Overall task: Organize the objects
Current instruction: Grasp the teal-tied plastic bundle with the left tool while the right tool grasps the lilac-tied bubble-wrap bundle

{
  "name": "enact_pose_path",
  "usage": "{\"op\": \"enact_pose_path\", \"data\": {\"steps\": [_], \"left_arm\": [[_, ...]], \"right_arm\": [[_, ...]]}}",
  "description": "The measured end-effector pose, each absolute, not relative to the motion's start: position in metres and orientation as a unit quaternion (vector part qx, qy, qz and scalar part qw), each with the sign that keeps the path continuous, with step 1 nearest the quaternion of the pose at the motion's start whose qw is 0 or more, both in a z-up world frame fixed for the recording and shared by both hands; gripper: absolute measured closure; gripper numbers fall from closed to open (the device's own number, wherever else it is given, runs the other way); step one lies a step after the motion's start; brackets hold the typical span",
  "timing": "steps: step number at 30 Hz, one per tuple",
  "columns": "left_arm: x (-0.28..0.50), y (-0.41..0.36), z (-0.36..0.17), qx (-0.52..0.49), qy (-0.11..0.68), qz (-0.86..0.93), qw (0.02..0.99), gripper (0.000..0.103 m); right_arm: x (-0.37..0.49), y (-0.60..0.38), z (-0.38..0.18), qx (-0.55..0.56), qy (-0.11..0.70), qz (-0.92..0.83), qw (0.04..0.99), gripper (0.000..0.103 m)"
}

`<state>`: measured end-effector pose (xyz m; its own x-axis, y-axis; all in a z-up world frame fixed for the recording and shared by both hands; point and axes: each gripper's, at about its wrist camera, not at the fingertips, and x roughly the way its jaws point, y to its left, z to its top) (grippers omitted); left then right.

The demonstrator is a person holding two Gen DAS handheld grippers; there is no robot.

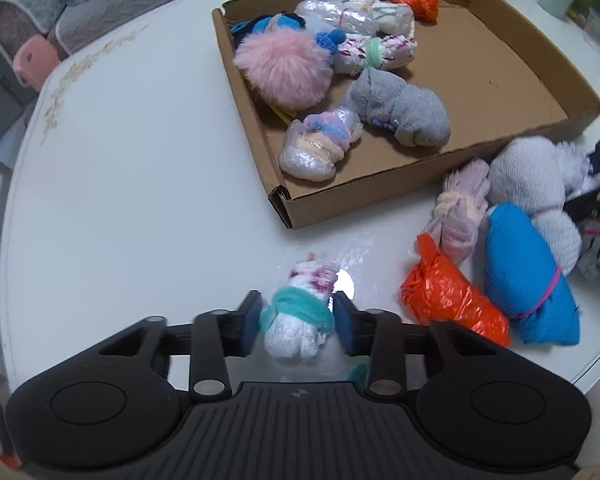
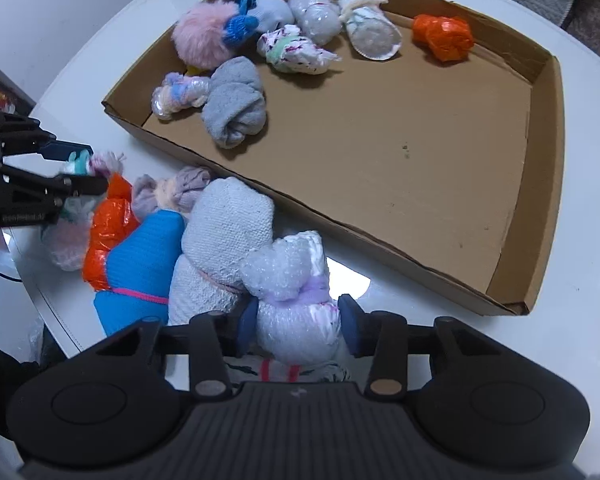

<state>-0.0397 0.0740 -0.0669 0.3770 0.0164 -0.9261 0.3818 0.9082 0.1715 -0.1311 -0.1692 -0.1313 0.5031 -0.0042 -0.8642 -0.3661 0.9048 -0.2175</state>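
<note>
step: pick | left gripper [image 1: 296, 316] clamps teal-banded bundle [image 1: 300, 312] on table just before box [image 1: 380, 196] | right gripper [image 2: 298, 322] clamps bubble-wrap bundle [image 2: 292, 292] beside box | next: lift both over box wall, release inside

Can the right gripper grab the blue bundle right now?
Probably not yet: the right gripper is already shut on a bubble-wrap bundle, and a grey towel roll lies between it and the blue bundle.
</note>
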Motion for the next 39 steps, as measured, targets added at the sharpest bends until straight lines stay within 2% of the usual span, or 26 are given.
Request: {"op": "enact_pose_path", "data": {"steps": [4,31,39], "left_arm": [[-0.04,0.075,-0.066,0.177,0.55,-0.111,0.809,0.07],[-0.046,0.066,-0.021,0.194,0.52,-0.16,0.816,0.07],[-0.044,0.039,0.01,0.197,0.478,-0.197,0.833,0.07]], "right_arm": [[-0.132,-0.174,-0.131,-0.179,0.492,0.112,0.844,0.066],[-0.156,-0.216,-0.086,-0.18,0.447,0.138,0.866,0.066],[-0.159,-0.228,-0.063,-0.174,0.409,0.145,0.884,0.066]]}}
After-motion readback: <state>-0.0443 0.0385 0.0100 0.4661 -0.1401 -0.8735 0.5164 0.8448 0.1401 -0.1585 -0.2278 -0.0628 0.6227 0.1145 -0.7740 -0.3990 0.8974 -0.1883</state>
